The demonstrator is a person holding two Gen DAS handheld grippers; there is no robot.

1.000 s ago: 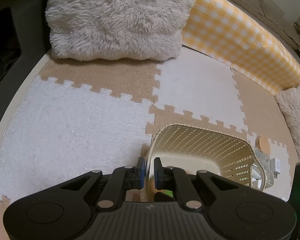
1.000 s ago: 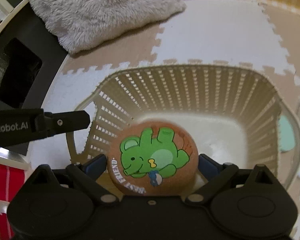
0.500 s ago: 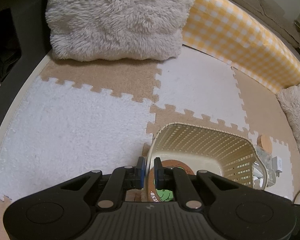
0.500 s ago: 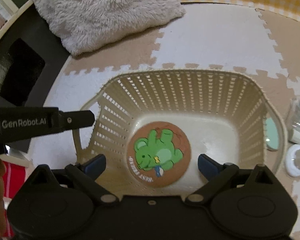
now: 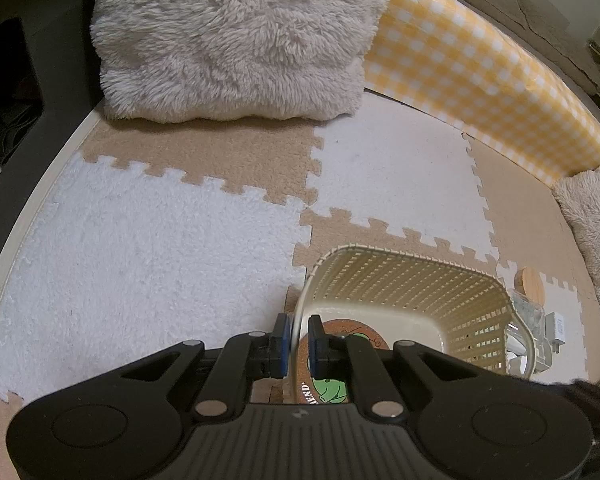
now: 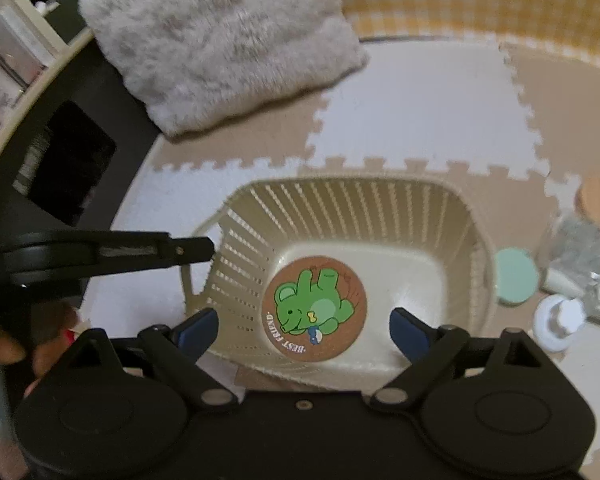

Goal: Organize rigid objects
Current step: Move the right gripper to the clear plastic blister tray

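Note:
A cream slatted basket (image 6: 380, 200) (image 5: 412, 276) stands on the puzzle mat. A round cork coaster with a green bear (image 6: 314, 307) (image 5: 332, 384) lies flat on the basket's floor. My left gripper (image 5: 298, 340) is shut on the basket's near-left rim, one pad inside and one outside; in the right wrist view it reaches in from the left (image 6: 188, 250). My right gripper (image 6: 304, 330) hovers above the basket with its jaws wide open and nothing between them.
To the right of the basket lie a mint round coaster (image 6: 516, 282), a clear jar with a cork lid (image 6: 580, 236) (image 5: 530, 286) and a white pump bottle (image 6: 558, 322). A fluffy cushion (image 5: 236, 36) and a yellow checked bolster (image 5: 480, 76) border the mat behind.
The right gripper opened and let go of the bear coaster, which dropped flat onto the basket floor. Then the right gripper rose away. The left gripper kept its hold on the rim.

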